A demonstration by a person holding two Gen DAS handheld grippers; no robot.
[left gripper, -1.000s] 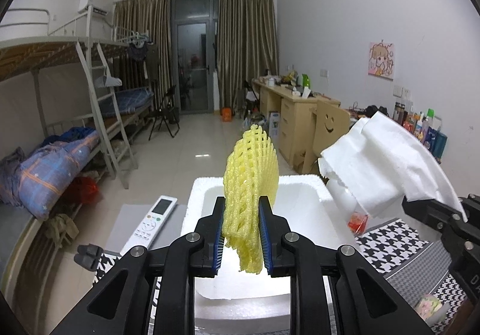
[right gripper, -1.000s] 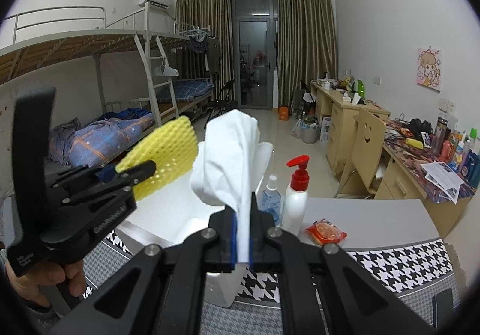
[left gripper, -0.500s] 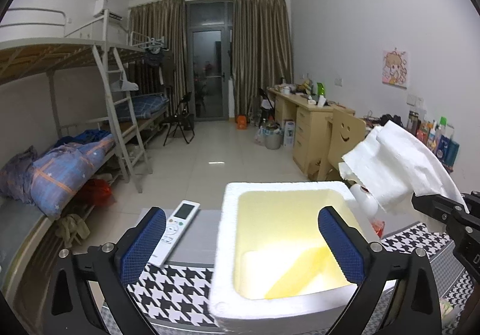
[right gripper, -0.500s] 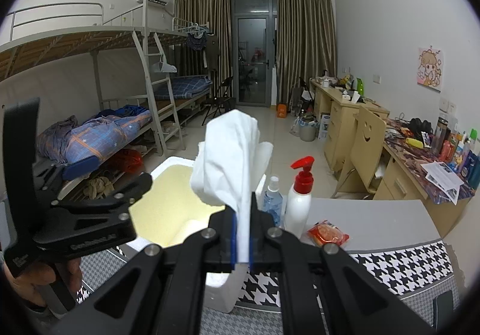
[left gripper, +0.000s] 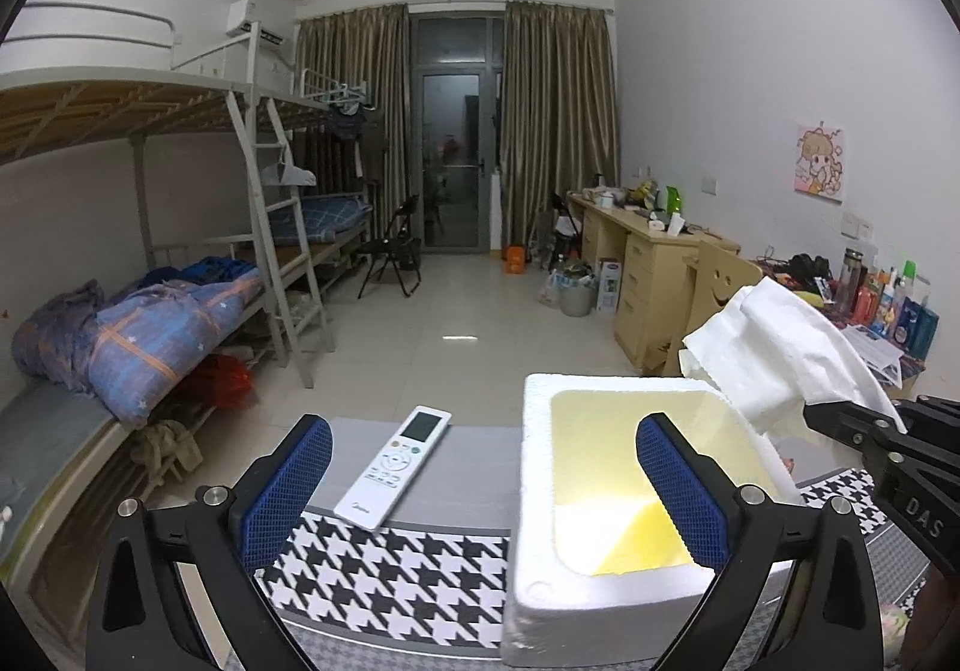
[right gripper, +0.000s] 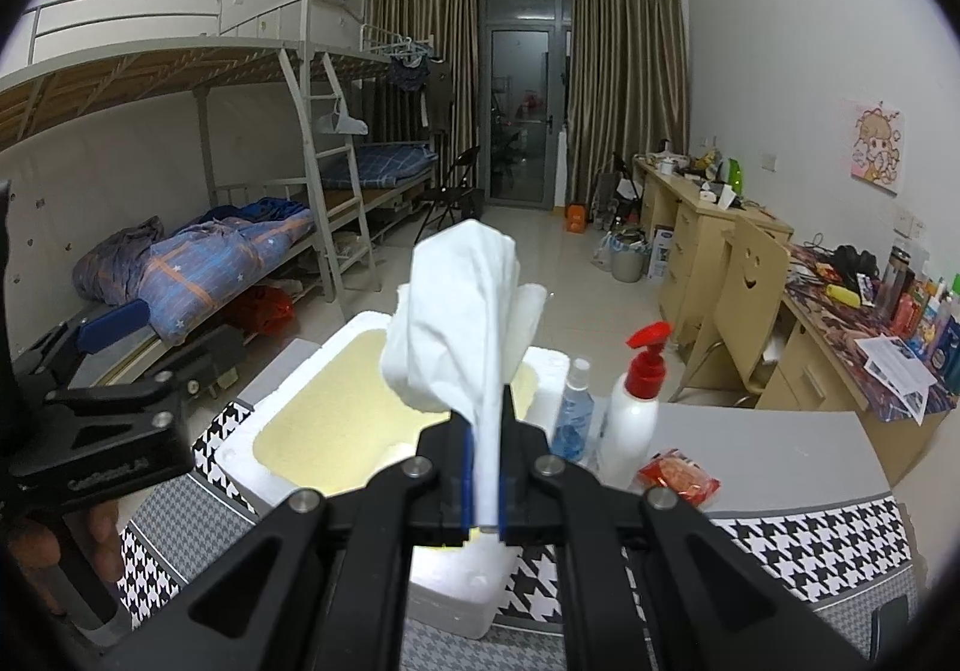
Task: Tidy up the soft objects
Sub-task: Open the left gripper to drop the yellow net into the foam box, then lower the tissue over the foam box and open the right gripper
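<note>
While the left tool (left gripper: 483, 482) hangs with its blue-padded fingers (left gripper: 287, 485) spread wide and nothing between them, the square white foam box (left gripper: 534, 497) stands on the desk (left gripper: 390, 569), which wears a black-and-white houndstooth cloth. Taking that box as the landmark: a piece of yellow foam netting (left gripper: 639, 542) lies inside it, at its bottom near the front wall, partly hidden by the right finger of the left tool. One spread finger reaches over the box opening; the other hangs to the box's left, over the cloth. Also left of the box, a slim white remote control (left gripper: 393, 467) lies flat on the desk, apart from the wall.

On the box's right side, the right tool (right gripper: 485, 482) is pressed together, pinching a crumpled white tissue sheet (right gripper: 465, 311) by its lower end; the sheet stands up in a loose bunch above the box's opening. Just right of the box, a clear blue spray bottle (right gripper: 573, 419) and a white pump bottle with a red head (right gripper: 636, 401) stand upright side by side. A small red snack packet (right gripper: 678, 476) lies on the desk further right of the box, near the pump bottle.
</note>
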